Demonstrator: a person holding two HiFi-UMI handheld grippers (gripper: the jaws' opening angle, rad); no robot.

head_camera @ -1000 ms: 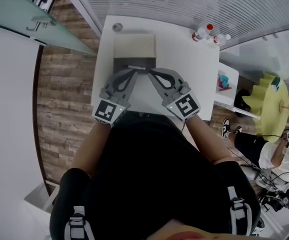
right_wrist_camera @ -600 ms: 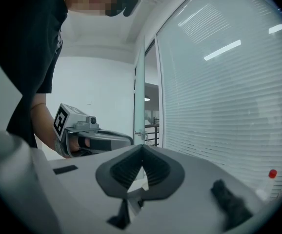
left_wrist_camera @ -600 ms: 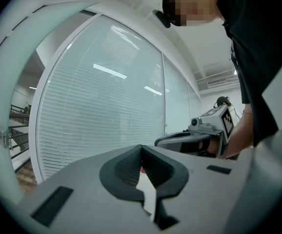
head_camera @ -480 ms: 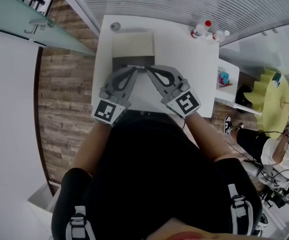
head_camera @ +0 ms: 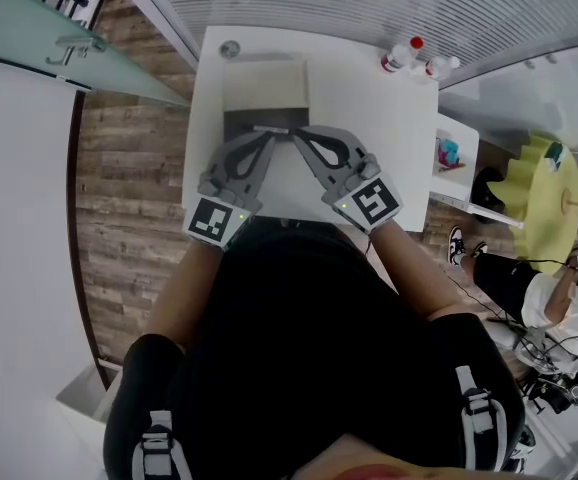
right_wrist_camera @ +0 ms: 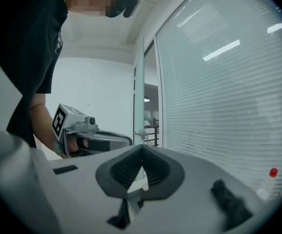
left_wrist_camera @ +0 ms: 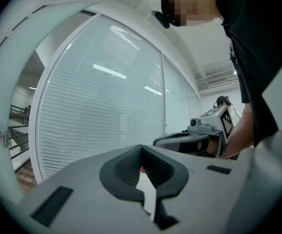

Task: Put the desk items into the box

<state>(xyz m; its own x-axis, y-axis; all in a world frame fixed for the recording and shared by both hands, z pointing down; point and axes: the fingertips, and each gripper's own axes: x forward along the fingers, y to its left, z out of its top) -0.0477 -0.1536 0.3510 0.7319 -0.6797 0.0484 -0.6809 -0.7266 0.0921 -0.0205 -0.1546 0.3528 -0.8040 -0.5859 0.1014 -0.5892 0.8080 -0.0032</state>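
A shallow box (head_camera: 266, 86) with a beige top and a dark near side stands at the back left of the white desk (head_camera: 369, 118). A thin pale strip (head_camera: 272, 129) lies along its near edge. My left gripper (head_camera: 271, 139) and right gripper (head_camera: 295, 136) point inward at each other, with their tips almost meeting at that edge. In the left gripper view the jaws (left_wrist_camera: 141, 148) are closed tip to tip with nothing visible between them. The right gripper view shows the same (right_wrist_camera: 142, 150). Whether either tip touches the box or the strip I cannot tell.
Two small bottles (head_camera: 401, 60) (head_camera: 439, 68), one red-capped, stand at the desk's back right by the blinds. A small round object (head_camera: 230, 49) sits at the back left corner. A low side table (head_camera: 454, 163) and a seated person (head_camera: 529, 298) are to the right.
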